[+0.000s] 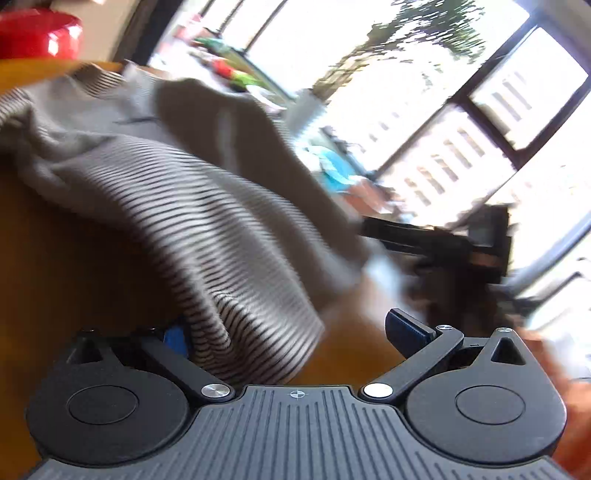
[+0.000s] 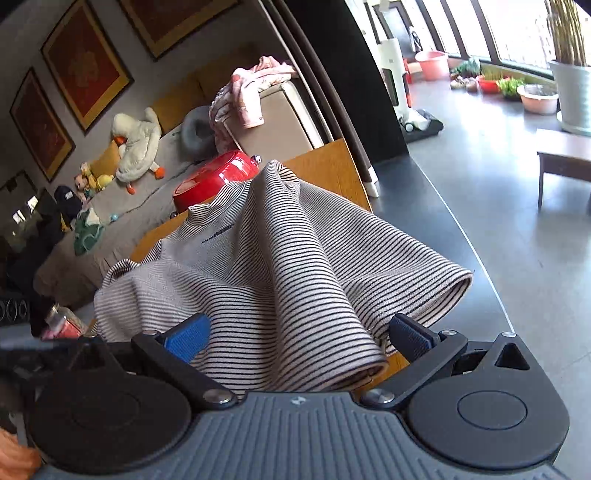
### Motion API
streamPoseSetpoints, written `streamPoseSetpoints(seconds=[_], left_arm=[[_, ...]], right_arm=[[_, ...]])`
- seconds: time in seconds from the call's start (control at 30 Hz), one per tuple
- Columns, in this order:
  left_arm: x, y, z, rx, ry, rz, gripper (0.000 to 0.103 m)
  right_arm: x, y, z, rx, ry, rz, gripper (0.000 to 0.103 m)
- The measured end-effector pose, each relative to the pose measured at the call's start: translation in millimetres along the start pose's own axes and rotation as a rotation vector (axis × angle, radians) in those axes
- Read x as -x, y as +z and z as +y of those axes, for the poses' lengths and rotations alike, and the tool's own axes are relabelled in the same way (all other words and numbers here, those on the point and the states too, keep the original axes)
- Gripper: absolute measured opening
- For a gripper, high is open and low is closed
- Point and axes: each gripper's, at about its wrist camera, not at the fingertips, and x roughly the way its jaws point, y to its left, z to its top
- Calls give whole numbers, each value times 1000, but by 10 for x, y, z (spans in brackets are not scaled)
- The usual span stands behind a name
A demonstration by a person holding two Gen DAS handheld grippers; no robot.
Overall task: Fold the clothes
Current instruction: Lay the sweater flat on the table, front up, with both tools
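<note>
A striped grey-and-black shirt lies bunched on the wooden table, collar toward the far side and folds rising in a ridge. My right gripper is open, its blue pads spread wide on either side of the shirt's near hem, which lies between them unpinched. In the blurred left wrist view the same shirt drapes across the table. My left gripper is open too, and the cloth hangs over its left pad while the right one stands free.
A red pot stands on the table behind the shirt, also the red pot at upper left. Beyond the table edge are a sofa with plush toys, a pink garment on a chair, grey floor and a low table.
</note>
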Motion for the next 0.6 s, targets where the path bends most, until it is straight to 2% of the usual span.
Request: streamPoseSetpoints(seconds=[0.07,0.13,0.17,0.27,0.37,0.47,0.5,0.6], left_arm=[[318,-43,-228,-54,-21,-105,103],[627,-23,-346,-67,-2,-208,103],[760,3,-386,-71,27,-255,103],[985,118,-439,-88,157,-362,103],[879,254,-351,-27,253,-358,103],[619,310,-162,37,334,-319,103],[535,310,-81,56,357,-307,103],[347,335,203,113,407,-284,103]], right_arm=[[7,68,42,3,50,-38,103],[94,142,47,-8,110,-77,103],[123,182,60,-9,127,-97,103],[108,214,153,39,96,-108,103],[-146,209,266,68,81,-65,103],[-588,19,406,-6,131,120,103],[-621,-127,534,13,152,134,103],[-584,-490,1121,206,187,218,103]])
